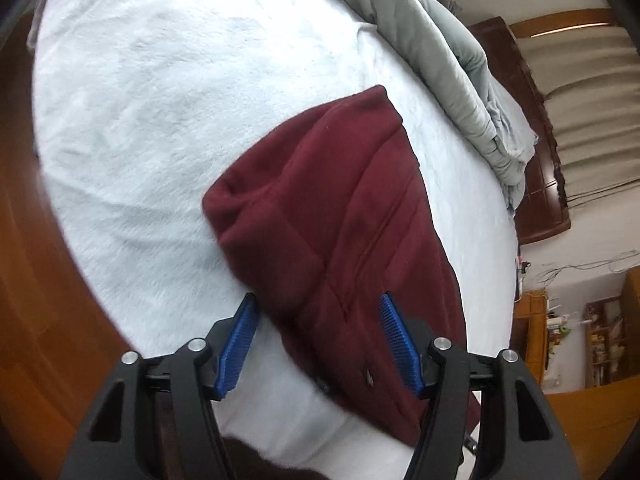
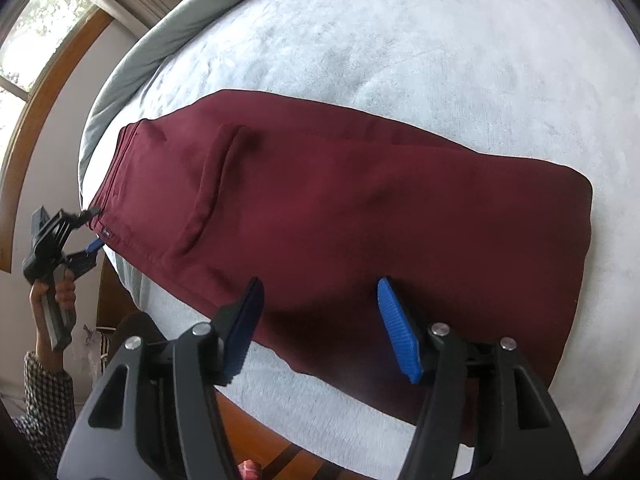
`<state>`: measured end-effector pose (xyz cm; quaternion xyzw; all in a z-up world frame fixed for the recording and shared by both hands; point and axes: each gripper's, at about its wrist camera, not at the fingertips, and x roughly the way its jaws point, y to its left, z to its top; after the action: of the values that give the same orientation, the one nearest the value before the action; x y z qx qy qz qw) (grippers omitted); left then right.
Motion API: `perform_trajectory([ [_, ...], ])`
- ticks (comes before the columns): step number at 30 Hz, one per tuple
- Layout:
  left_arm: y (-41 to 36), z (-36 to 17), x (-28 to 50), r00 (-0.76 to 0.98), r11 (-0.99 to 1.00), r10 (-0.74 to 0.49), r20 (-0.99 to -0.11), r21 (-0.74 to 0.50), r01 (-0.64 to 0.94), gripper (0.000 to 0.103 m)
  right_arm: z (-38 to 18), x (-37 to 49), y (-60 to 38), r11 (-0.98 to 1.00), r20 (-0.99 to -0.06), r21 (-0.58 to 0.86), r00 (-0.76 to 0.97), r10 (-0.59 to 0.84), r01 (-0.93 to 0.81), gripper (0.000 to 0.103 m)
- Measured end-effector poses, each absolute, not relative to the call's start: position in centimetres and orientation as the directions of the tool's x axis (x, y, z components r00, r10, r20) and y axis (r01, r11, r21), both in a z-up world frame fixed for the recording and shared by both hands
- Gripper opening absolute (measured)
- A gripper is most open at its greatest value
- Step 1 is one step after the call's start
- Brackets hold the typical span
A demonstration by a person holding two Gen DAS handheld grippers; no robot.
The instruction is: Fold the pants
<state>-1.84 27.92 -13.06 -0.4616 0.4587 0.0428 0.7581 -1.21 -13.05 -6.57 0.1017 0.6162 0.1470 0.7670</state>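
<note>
The maroon pants (image 2: 340,208) lie flat on the pale bed cover (image 2: 440,40), folded lengthwise, with the waistband (image 2: 120,168) at the left and a pocket facing up. My right gripper (image 2: 320,282) hovers over the near edge of the pants, open, with nothing pinched between its blue pads (image 2: 400,332). In the left wrist view the pants (image 1: 340,208) stretch away from my left gripper (image 1: 318,298), which is open above the cloth. The right wrist view shows the left gripper (image 2: 94,228) in a hand at the waistband corner, its jaws apart.
A grey duvet (image 1: 460,80) is bunched along the far side of the bed. The wooden bed frame (image 2: 256,420) runs under the near edge. A dark wooden headboard (image 1: 532,160), a window (image 2: 40,20) and shelves (image 1: 600,340) stand beyond the bed.
</note>
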Motion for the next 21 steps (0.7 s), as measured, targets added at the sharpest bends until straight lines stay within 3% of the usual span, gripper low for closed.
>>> perform_trajectory([
  [6, 28.2, -13.6, -0.8, 0.608, 0.534, -0.357, -0.709, -0.689, -0.491, 0.062, -6.9, -1.2, -12.4, 0.946, -0.927, 0.301, 0.194, 0.320, -0.121, 0.063],
  [11, 26.9, -10.5, -1.1, 0.701, 0.561, -0.376, -0.606, -0.751, -0.349, 0.060, -7.0, -1.2, -12.0, 0.949, -0.931, 0.287, 0.194, 0.309, -0.130, 0.065],
  [15, 27.1, -13.3, 0.9, 0.626, 0.569, -0.374, -0.684, -0.703, -0.427, 0.064, -7.0, -1.1, -12.2, 0.947, -0.929, 0.297, 0.193, 0.316, -0.122, 0.065],
  [19, 27.0, -13.6, 1.4, 0.636, 0.564, -0.356, -0.685, -0.700, -0.438, 0.064, -7.0, -1.3, -12.5, 0.941, -0.922, 0.316, 0.195, 0.334, -0.120, 0.065],
  [21, 26.9, -12.8, 0.7, 0.671, 0.550, -0.357, -0.650, -0.727, -0.411, 0.049, -7.2, -1.2, -12.9, 0.935, -0.916, 0.338, 0.193, 0.353, -0.108, 0.065],
])
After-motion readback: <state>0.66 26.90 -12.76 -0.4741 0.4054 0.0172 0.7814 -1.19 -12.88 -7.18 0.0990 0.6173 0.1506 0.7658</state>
